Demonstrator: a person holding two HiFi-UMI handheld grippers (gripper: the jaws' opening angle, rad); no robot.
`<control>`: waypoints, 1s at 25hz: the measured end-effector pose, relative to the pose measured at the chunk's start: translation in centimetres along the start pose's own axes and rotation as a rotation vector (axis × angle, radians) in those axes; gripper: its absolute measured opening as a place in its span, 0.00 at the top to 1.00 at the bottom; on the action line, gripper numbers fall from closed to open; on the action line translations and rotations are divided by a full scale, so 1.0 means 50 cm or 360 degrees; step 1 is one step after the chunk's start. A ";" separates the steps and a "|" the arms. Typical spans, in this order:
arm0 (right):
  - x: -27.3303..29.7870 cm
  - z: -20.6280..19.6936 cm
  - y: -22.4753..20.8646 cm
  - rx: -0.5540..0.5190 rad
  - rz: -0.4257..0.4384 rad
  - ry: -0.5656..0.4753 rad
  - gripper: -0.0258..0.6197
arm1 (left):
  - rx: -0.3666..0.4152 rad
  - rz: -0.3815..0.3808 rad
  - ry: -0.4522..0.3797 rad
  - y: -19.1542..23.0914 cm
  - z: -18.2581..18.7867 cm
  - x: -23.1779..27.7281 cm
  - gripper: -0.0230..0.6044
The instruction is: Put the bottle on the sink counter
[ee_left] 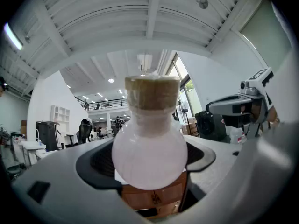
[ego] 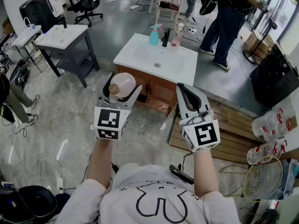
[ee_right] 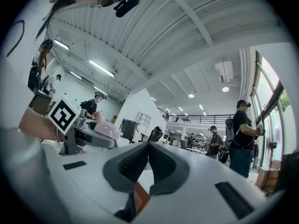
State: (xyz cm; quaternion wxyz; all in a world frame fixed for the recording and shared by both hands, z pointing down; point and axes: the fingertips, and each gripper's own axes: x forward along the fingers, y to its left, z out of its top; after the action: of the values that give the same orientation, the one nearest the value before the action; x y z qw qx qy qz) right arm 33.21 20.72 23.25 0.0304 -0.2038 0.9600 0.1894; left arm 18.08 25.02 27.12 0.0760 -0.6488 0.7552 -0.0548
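My left gripper (ego: 124, 89) is shut on a round pale-pink bottle (ego: 125, 81) with a tan cap, held in the air in front of the sink cabinet. In the left gripper view the bottle (ee_left: 149, 148) fills the gap between the two dark pads, cap up, in my left gripper (ee_left: 149, 168). The white sink counter (ego: 140, 59) lies ahead and below, apart from the bottle. My right gripper (ego: 183, 88) hovers to the right with nothing in it. Its pads meet in the right gripper view, where my right gripper (ee_right: 148, 146) is shut, and the bottle (ee_right: 103, 126) shows at left.
On the counter's back edge stand a blue spray bottle (ego: 153, 35), a black faucet (ego: 166, 36) and a pink bottle (ego: 177, 37). A grey table (ego: 63, 36) is at the left, a wooden pallet (ego: 233, 129) at the right. People (ego: 229, 17) stand behind the sink.
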 end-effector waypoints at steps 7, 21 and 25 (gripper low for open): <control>-0.020 -0.027 -0.054 0.0006 0.0017 0.0010 0.92 | -0.0023 0.0064 -0.0014 -0.034 0.007 0.024 0.33; 0.154 -0.091 -0.124 0.0092 0.0021 -0.0023 0.91 | 0.0000 0.0049 -0.0047 0.066 -0.014 0.204 0.33; 0.237 -0.115 -0.163 0.0101 -0.0014 -0.0001 0.91 | -0.0003 0.0021 -0.0057 0.119 -0.020 0.290 0.33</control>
State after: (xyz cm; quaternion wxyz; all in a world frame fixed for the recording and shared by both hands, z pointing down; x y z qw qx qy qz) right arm 25.74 7.15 24.11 0.0381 -0.2067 0.9647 0.1588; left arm 9.97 11.59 26.39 0.0891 -0.6448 0.7580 -0.0419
